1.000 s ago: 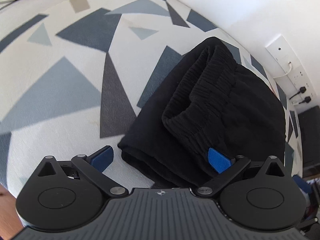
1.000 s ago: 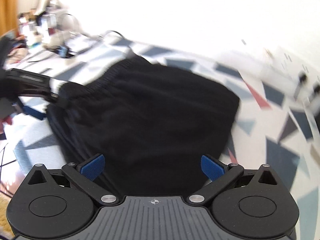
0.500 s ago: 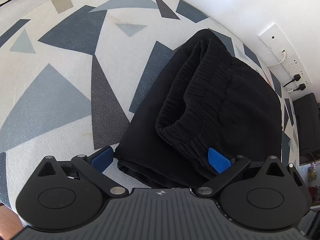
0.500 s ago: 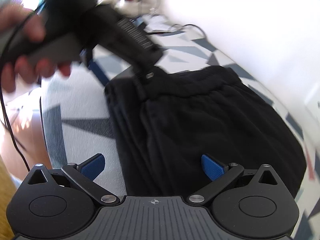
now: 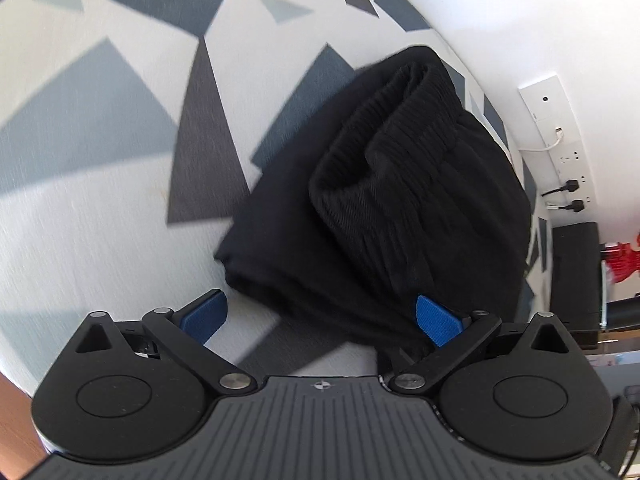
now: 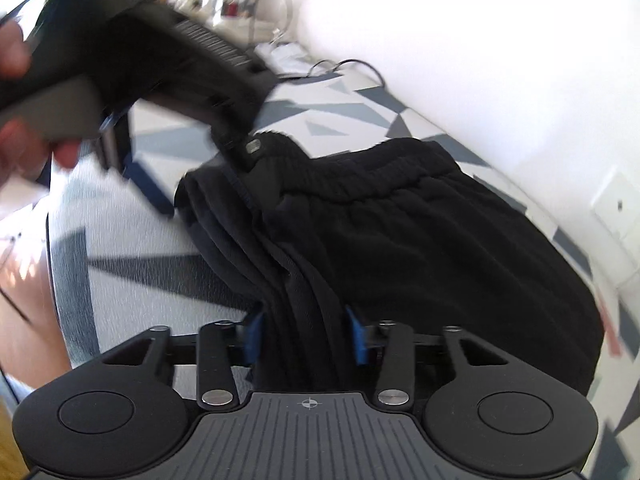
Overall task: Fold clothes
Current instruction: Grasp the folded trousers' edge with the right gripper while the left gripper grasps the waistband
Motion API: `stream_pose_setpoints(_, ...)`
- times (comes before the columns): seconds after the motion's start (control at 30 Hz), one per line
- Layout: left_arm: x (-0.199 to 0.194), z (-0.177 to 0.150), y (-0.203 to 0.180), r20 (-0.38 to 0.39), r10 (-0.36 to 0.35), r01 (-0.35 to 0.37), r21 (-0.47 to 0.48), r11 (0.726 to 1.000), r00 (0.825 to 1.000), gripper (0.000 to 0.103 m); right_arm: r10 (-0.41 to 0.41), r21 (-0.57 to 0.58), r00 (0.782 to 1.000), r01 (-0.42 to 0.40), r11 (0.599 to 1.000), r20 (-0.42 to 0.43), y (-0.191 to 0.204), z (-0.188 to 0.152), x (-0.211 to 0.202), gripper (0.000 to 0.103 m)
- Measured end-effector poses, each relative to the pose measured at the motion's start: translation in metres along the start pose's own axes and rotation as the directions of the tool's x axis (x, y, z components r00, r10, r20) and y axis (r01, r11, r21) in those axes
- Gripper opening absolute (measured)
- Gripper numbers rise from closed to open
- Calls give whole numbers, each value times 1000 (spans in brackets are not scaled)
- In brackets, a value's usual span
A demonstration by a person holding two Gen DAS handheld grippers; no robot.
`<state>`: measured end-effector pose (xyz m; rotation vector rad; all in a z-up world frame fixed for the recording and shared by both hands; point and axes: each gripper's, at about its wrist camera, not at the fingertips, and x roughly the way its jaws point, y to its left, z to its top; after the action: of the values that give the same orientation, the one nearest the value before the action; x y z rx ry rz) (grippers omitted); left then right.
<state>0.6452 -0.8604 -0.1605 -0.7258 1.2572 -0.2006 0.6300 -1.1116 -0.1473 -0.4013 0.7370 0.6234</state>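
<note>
My right gripper (image 6: pixel 304 336) has its blue pads pinched narrow on the layered edge of the folded black ribbed-waist trousers (image 6: pixel 420 264). They lie on the white cover with grey triangles (image 5: pixel 104 152), close by the white wall (image 5: pixel 540 20). My left gripper (image 5: pixel 320 316) is spread wide at the trousers' near corner, gripping nothing.
</note>
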Motion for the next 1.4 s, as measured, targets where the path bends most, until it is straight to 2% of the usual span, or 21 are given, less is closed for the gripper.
stream_pose_setpoints(0.13,10,-7,-11,-1,-40,40,-4,999,999,103,43,112,999,-46,993,24,-15,-1,-7,29)
stream_pose_setpoints(0.23,16,-7,-22,52,-56,56,9,998,997,103,70,179,997,-76,981,43,-24,-3,-12,28)
stream_pose_setpoints(0.3,21,-5,-29,95,-44,42,28,999,995,102,71,170,996,-79,982,50,-24,-4,-15,28)
stream_pose_setpoints(0.43,30,-6,-51,157,15,-36,131,991,988,102,78,157,995,-87,984,64,-24,-6,-18,28)
stream_pose_setpoints(0.57,33,-16,-65,236,103,-162,249,955,966,95,85,169,993,-98,981,82,-27,-9,-21,27)
stream_pose_setpoints(0.63,34,-19,-70,259,150,-220,269,938,954,83,90,168,993,-103,980,82,-27,-10,-22,27)
stream_pose_setpoints(0.67,33,-19,-71,264,163,-235,271,933,951,79,97,163,992,-109,981,79,-27,-10,-23,29)
stream_pose_setpoints(0.7,31,-18,-71,267,168,-241,270,932,949,70,103,159,992,-114,981,76,-27,-11,-25,30)
stream_pose_setpoints(0.73,30,-16,-69,265,164,-234,263,936,950,62,110,154,991,-120,981,72,-27,-11,-26,32)
stream_pose_setpoints(0.8,26,-13,-64,257,145,-208,240,948,955,53,123,153,990,-133,979,73,-30,-15,-33,41)
stream_pose_setpoints(0.83,25,-11,-62,257,140,-202,237,950,956,48,126,159,989,-137,978,76,-32,-18,-39,49)
stream_pose_setpoints(0.87,24,-9,-63,258,136,-200,240,950,957,46,122,181,989,-135,974,79,-37,-21,-46,56)
stream_pose_setpoints(0.9,23,-8,-63,260,133,-199,250,947,957,44,115,219,990,-131,967,84,-45,-25,-53,70)
stream_pose_setpoints(0.93,20,-8,-62,260,128,-198,263,944,957,43,107,260,990,-127,957,88,-54,-29,-59,75)
stream_pose_setpoints(0.97,18,-8,-60,261,124,-197,274,941,957,42,99,300,991,-123,946,92,-64,-34,-66,76)
stream_pose_setpoints(1.03,16,-7,-57,264,120,-196,286,938,957,41,68,406,993,-104,908,101,-85,-44,-78,83)
stream_pose_setpoints(1.1,14,-6,-52,265,117,-195,289,937,957,41,26,527,994,-79,846,107,-111,-56,-85,84)
stream_pose_setpoints(1.23,14,-5,-46,259,101,-175,285,942,961,45,-63,751,989,-58,658,131,-165,-78,-77,84)
stream_pose_setpoints(1.33,15,-4,-41,253,82,-155,283,947,964,51,-108,857,984,-69,510,143,-196,-88,-61,84)
stream_pose_setpoints(1.4,15,-3,-38,249,67,-139,286,948,966,51,-129,891,982,-66,449,138,-210,-92,-51,84)
